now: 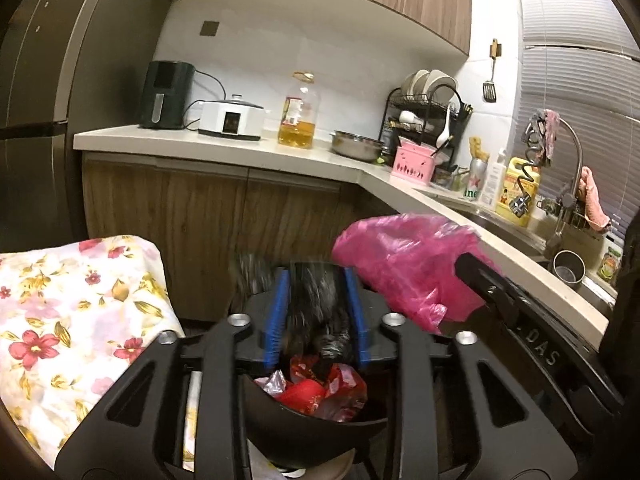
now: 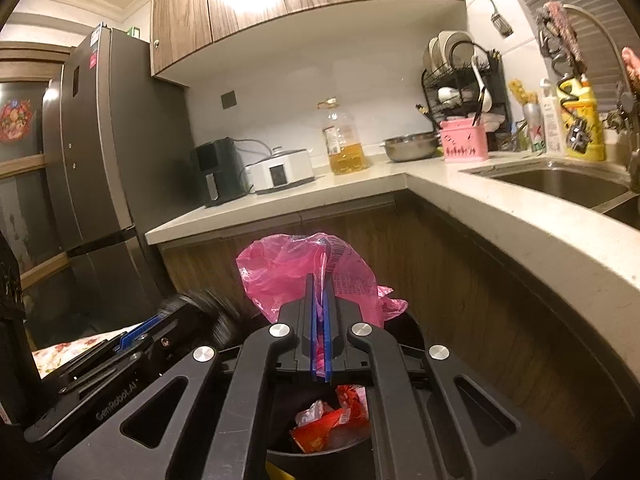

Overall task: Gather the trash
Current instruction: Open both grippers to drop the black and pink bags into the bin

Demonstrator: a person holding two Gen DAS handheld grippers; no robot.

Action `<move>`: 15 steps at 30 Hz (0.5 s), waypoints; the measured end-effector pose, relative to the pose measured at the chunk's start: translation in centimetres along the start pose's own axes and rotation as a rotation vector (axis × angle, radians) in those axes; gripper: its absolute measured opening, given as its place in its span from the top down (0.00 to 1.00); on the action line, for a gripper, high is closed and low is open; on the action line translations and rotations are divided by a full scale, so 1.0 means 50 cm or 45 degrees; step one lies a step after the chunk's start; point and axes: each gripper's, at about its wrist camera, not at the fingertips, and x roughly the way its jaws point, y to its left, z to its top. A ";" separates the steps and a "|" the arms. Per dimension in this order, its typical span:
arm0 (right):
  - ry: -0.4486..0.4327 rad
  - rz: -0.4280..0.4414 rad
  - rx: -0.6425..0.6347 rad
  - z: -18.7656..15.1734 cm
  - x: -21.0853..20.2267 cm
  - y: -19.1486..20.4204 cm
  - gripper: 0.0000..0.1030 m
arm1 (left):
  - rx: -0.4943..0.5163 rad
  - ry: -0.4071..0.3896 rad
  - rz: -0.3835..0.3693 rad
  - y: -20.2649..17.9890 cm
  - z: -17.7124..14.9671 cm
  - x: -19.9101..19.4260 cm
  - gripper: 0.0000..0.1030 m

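Kitchen; right tool [image 2: 319, 312] "GenRobot.AI" pinching pink bag [image 2: 296, 272]

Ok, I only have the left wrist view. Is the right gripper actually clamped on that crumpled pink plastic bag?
Observer: Yes. In the right wrist view, the right gripper has its blue pads shut with the crumpled pink plastic bag pinched between them.
Operator: Where's the bin relative to it?
Observer: The round black bin, holding red wrappers, shows just beneath that gripper's fingers.
Operator: And my left gripper, seen from there?
Observer: The left gripper sits low on the right gripper's left. A dark, motion-blurred bundle sticks out past its tips, but I can't tell what it is.
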 end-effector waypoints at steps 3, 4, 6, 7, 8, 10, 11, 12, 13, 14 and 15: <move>0.025 -0.003 0.013 -0.006 0.004 -0.003 0.80 | 0.013 -0.012 0.031 0.007 0.000 -0.008 0.50; 0.025 -0.007 0.013 -0.007 0.002 -0.001 0.78 | 0.009 -0.012 0.045 0.012 0.000 -0.013 0.48; 0.027 -0.008 0.008 -0.008 -0.004 0.004 0.71 | -0.015 -0.010 0.083 0.029 0.000 -0.026 0.41; 0.029 -0.007 0.002 -0.009 -0.008 0.007 0.69 | -0.025 -0.015 0.100 0.037 0.000 -0.035 0.35; 0.031 -0.011 -0.008 -0.012 -0.014 0.014 0.59 | -0.032 -0.023 0.126 0.045 0.001 -0.044 0.29; 0.037 -0.009 -0.027 -0.017 -0.025 0.027 0.46 | -0.039 -0.039 0.199 0.062 -0.002 -0.074 0.23; 0.045 -0.004 -0.045 -0.021 -0.032 0.039 0.43 | -0.037 -0.048 0.235 0.070 -0.004 -0.092 0.19; 0.053 -0.001 -0.061 -0.024 -0.037 0.050 0.37 | -0.035 -0.053 0.269 0.076 -0.005 -0.106 0.17; 0.064 0.002 -0.082 -0.029 -0.045 0.063 0.34 | -0.031 -0.058 0.299 0.082 -0.006 -0.121 0.13; 0.071 0.015 -0.102 -0.034 -0.054 0.077 0.29 | -0.028 -0.063 0.333 0.090 -0.011 -0.145 0.12; 0.076 0.027 -0.122 -0.039 -0.064 0.090 0.25 | -0.027 -0.066 0.353 0.096 -0.013 -0.162 0.10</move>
